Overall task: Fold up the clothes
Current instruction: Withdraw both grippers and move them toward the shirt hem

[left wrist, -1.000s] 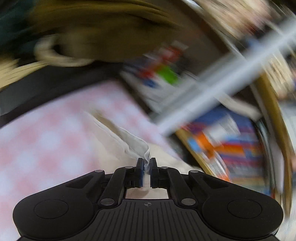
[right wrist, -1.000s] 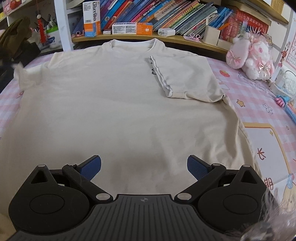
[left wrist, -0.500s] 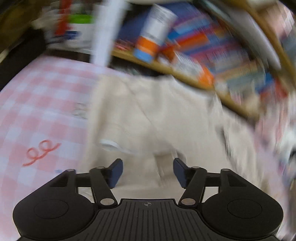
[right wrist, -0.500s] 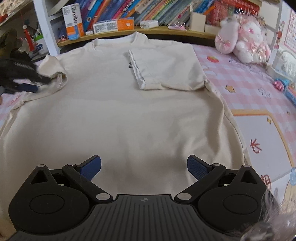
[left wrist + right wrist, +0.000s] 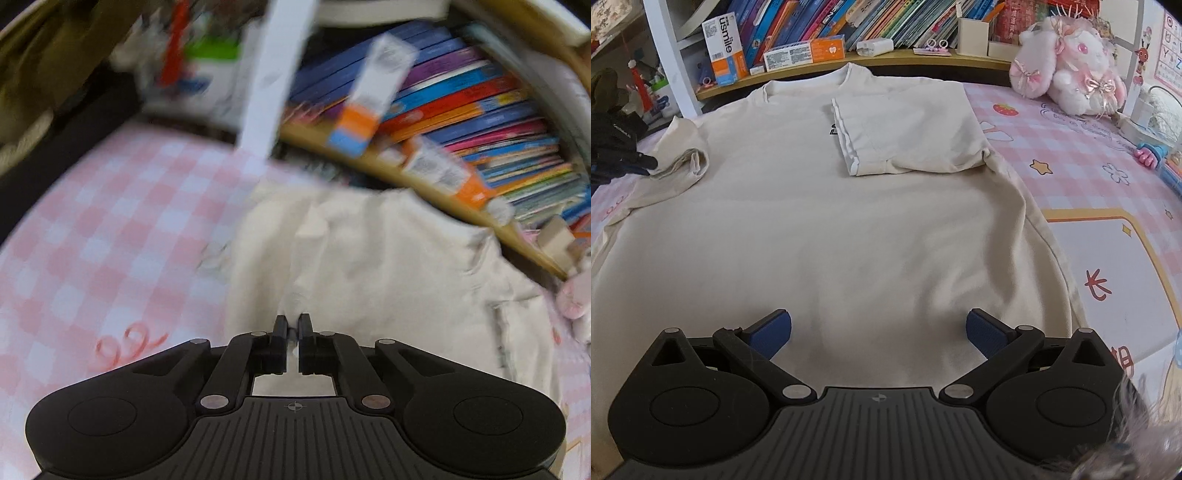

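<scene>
A cream T-shirt (image 5: 849, 229) lies flat on the pink checked cover, collar toward the bookshelf. Its right sleeve (image 5: 905, 129) is folded inward over the chest. The left sleeve (image 5: 683, 162) is bunched up, and my left gripper (image 5: 626, 162) reaches it from the left edge of the right wrist view. In the blurred left wrist view my left gripper (image 5: 293, 332) is shut on a pinch of that cream sleeve cloth (image 5: 299, 295). My right gripper (image 5: 879, 332) hangs open above the shirt's lower part, nothing between its blue pads (image 5: 774, 328).
A wooden shelf (image 5: 886, 59) full of books and boxes runs behind the shirt. A pink and white plush toy (image 5: 1067, 81) sits at the back right. Small toys (image 5: 1152, 155) lie on the pink cover (image 5: 1089, 166) at the right edge.
My left gripper was open over the left sleeve half a second ago and has now shut on it, bunching the cloth. The right gripper stays open and drifted slightly.
</scene>
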Motion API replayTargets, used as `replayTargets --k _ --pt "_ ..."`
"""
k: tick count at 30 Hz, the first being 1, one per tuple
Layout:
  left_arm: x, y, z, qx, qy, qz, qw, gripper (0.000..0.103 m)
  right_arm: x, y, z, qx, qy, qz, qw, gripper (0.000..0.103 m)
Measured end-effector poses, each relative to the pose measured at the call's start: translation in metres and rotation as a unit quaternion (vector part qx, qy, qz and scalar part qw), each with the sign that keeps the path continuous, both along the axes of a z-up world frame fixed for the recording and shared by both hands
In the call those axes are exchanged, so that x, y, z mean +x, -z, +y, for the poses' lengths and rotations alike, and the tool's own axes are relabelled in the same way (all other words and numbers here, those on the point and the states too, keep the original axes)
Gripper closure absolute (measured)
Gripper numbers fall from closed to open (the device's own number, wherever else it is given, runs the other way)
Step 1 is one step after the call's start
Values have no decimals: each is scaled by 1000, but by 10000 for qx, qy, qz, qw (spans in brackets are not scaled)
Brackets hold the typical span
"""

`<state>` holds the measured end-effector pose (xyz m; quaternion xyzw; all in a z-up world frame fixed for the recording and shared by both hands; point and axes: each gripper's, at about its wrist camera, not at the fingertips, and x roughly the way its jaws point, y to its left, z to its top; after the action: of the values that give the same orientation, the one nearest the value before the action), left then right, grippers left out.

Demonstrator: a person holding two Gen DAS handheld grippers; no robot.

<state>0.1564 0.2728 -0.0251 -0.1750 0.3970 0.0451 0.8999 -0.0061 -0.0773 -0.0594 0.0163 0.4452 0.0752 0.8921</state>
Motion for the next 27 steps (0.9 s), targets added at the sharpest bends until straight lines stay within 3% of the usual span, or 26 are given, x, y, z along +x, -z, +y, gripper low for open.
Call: replayTargets --k 2,5,6,7,9,10,12,15,18,23,24,26,27 --pt "31 -20 -24 50 474 -154 9987 99 -1 0 -2 21 25 -42 10000 0" --pt "85 -40 -50 -599 1271 -182 9899 90 -1 1 -3 -1 45 -67 10000 0" --pt "94 -46 -52 -808 1465 -221 9857 82 0 1 -2 -27 51 -52 10000 0" --pt "97 -54 -50 -849 1571 -350 9833 65 1 1 -1 -49 64 -32 10000 0" --pt "92 -68 -36 -490 1421 -736 9859 42 0 1 0 -64 63 -21 10000 0" --pt "88 -71 -24 -181 1242 -864 9883 42 -1 1 -1 -67 51 -35 10000 0" --pt "87 -68 1 434 865 -667 9931 46 -4 2 -3 -101 65 -59 9999 0" --pt "90 -50 36 1005 411 -181 9939 48 -5 3 -6 -133 154 -71 9998 0" --pt "95 -30 56 1034 214 103 9944 50 -5 4 -2 -259 174 -64 9995 0" --pt "104 -9 62 823 226 217 9961 50 -4 4 6 -381 254 20 9990 0" --pt "105 -7 64 788 224 203 9964 56 -4 4 6 -386 275 39 9989 0" --pt "107 -3 68 719 220 175 9970 93 -4 4 8 -396 324 61 9987 0" --pt "107 -1 70 684 218 161 9973 102 -4 4 8 -399 358 72 9985 0"
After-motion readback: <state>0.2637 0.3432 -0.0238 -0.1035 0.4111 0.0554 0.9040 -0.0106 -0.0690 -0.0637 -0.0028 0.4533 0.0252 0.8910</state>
